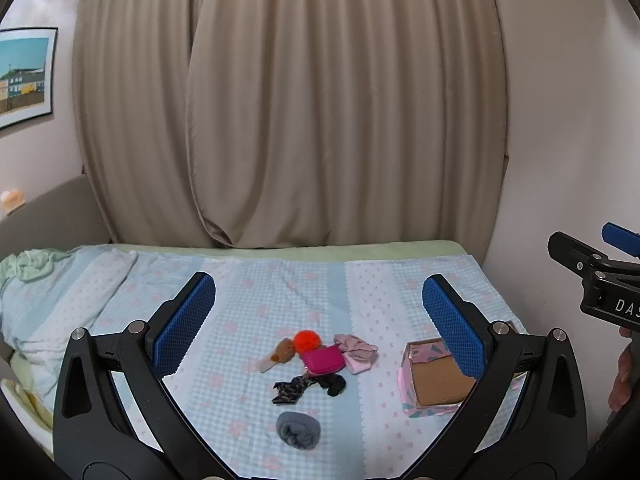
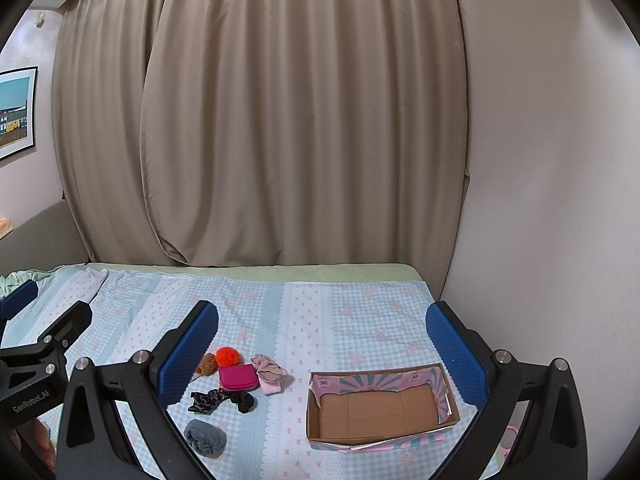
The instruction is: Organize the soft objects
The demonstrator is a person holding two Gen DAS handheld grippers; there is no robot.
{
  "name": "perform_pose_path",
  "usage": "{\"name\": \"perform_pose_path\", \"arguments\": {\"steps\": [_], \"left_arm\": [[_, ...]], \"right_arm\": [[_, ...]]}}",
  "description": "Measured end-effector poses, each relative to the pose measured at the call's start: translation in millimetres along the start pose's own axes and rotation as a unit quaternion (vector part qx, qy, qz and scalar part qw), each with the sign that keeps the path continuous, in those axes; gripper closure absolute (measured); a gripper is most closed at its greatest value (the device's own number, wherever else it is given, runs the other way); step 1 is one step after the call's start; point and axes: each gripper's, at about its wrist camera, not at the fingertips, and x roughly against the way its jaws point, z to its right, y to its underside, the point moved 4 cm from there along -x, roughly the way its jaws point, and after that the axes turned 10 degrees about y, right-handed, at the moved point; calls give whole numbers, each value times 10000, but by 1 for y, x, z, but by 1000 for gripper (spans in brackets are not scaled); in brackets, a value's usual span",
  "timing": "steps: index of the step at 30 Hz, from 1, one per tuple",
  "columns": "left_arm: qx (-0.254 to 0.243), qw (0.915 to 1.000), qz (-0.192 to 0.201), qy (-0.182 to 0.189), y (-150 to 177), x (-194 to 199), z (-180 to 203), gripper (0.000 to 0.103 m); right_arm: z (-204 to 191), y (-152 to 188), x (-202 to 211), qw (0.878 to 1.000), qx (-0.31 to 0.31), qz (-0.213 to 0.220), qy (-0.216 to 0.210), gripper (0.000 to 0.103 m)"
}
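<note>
From the left wrist camera, the left gripper [image 1: 318, 312] is hanging above the bed [image 1: 280, 280] with its blue pads spread wide and nothing between them, while the soft things are lying in a loose cluster below: an orange pompom [image 1: 307, 339] touching a small brown plush [image 1: 283, 350], a pink pouch [image 1: 323, 361] just beside a crumpled pink cloth [image 1: 357, 351], a black patterned scrap [image 1: 308, 387] in front of them, and a grey rolled bundle [image 1: 298, 429] lying apart, nearest the camera; the cardboard box [image 1: 434, 384] is sitting to the right, partly hidden by the right-hand pad, and the right gripper [image 1: 592, 268] is showing at the frame's edge. From the right wrist camera, the right gripper [image 2: 322, 344] is likewise hovering with its pads parted and empty, the box [image 2: 380, 406] is standing open and bare inside, well apart from the cluster [image 2: 236, 380]. The risk, as I am judging it, is that the pieces are crowding each other, so a pinch on the pouch could be dragging the pompom or cloth along, and the limp scrap could be slipping out or snagging on the box's torn paper rim. The bed is wearing a pale blue checked cover with pink flowers, slightly rumpled at the left; beige curtains [image 2: 260, 120] are hanging behind, a plain wall is standing to the right, and a framed picture [image 2: 16, 112] is hanging at the left
</note>
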Motion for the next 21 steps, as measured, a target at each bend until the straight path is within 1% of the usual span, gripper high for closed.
{"name": "perform_pose_path", "arguments": {"steps": [9,13,18,21], "left_arm": [[80,9999,35,-70,0,-1,2,1],[130,9998,5,-151,1,-2,1,1],[319,9989,-186,-290,5,-8,-3,0],[396,9978,-286,-440,15,-10,-7,0]], "right_arm": [[2,-1,1,10000,0,-34,-73,0],[3,-4,-2,9998,73,-118,-126,0],[1,-4,-14,9987,237,-319,-324,0],[-4,2,-24,9970,388,-393,-537,0]]}}
